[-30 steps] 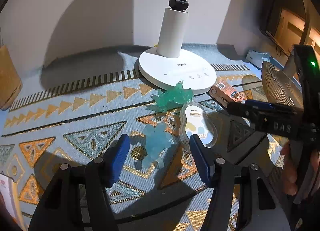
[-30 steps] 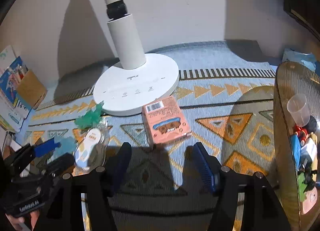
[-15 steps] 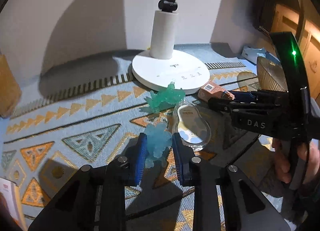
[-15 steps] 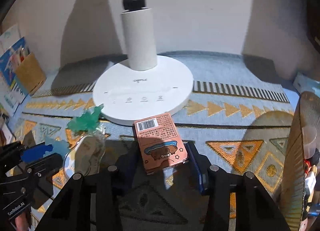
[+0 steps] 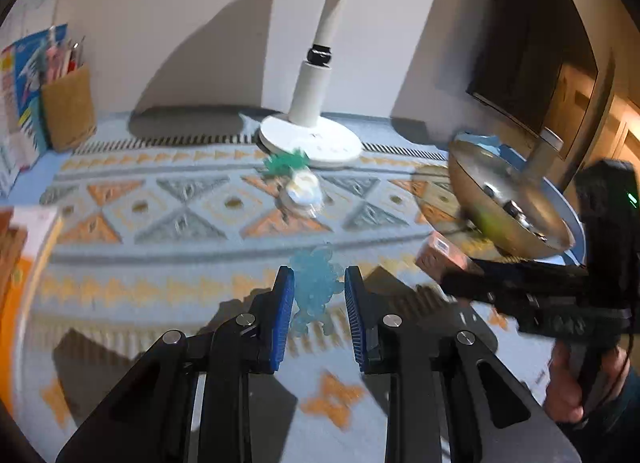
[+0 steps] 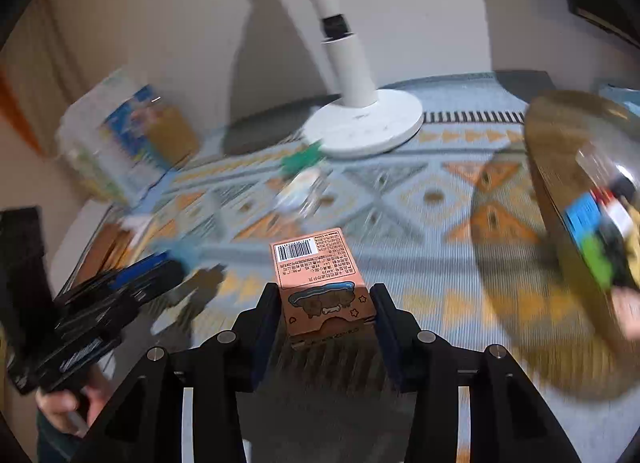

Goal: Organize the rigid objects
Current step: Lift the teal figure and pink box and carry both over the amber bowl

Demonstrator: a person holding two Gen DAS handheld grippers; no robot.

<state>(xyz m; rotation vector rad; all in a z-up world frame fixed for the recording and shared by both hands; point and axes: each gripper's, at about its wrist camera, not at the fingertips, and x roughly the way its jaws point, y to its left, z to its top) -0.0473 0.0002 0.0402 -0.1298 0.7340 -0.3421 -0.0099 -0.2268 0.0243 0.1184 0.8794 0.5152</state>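
Observation:
My left gripper [image 5: 319, 283] is shut on a pale blue translucent toy [image 5: 314, 267], held above the patterned mat [image 5: 180, 207]. The right gripper [image 6: 326, 299] is shut on a pink carton [image 6: 316, 263] with a barcode on top, also held off the mat. In the left wrist view the right gripper [image 5: 520, 291] and the carton [image 5: 436, 255] show at the right. A green toy [image 5: 286, 163] and a clear blister pack [image 5: 302, 191] lie near the lamp base [image 5: 312, 139].
A gold bowl [image 6: 560, 183] with several small toys in it stands at the right, close to the carton. A brown pen holder [image 5: 68, 111] and books stand at the back left. An orange and white box [image 5: 24, 247] lies at the left edge.
Both grippers closed, the left on the blue toy and the right on the pink carton. Both then pulled back from the lamp with their loads lifted off the mat.

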